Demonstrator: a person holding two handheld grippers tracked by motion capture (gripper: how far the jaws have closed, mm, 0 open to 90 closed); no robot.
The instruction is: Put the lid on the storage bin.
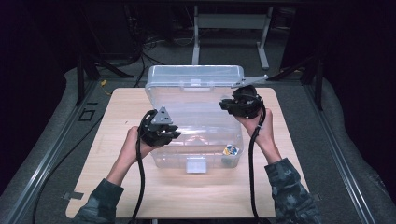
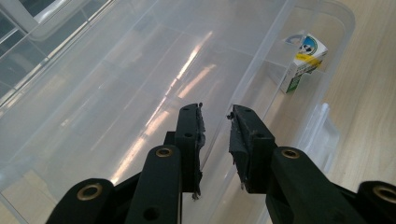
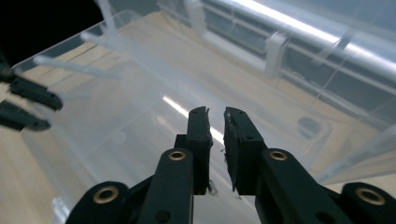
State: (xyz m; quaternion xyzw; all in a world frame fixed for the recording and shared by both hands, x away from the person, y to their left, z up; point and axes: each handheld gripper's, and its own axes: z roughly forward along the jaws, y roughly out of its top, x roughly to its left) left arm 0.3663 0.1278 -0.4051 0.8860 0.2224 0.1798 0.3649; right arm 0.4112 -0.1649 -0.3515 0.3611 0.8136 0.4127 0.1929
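A clear plastic storage box (image 1: 196,135) stands on the wooden table (image 1: 116,135) with its lid (image 1: 196,77) raised at the far side; both grippers work at this box, one at each side

The left gripper (image 1: 161,133) hangs at the box's left wall, near the front corner; in the left gripper view its two black jaws are drawn close with only a narrow gap, and the thin clear wall of the box (image 2: 233,100) runs up through that gap; whether the pads truly press on the wall I cannot tell for certain, but the jaws stand almost as tight as they go, and they appear clamped on the rim; its cable trails down past the person's left hand (image 1: 133,149)

The right gripper (image 1: 233,105) is held above the box's right rim, near the hinged lid, by the right hand (image 1: 261,133); in the right gripper view its jaws are closed nearly together, a slim slit between the pads, and nothing is caught between them; they hover over the open interior of the box (image 3: 140,107) without touching it

A small printed carton (image 1: 230,150) lies inside the box at its front right corner; in the left gripper view the carton (image 2: 303,60) stands upright against the far wall, well apart from either gripper
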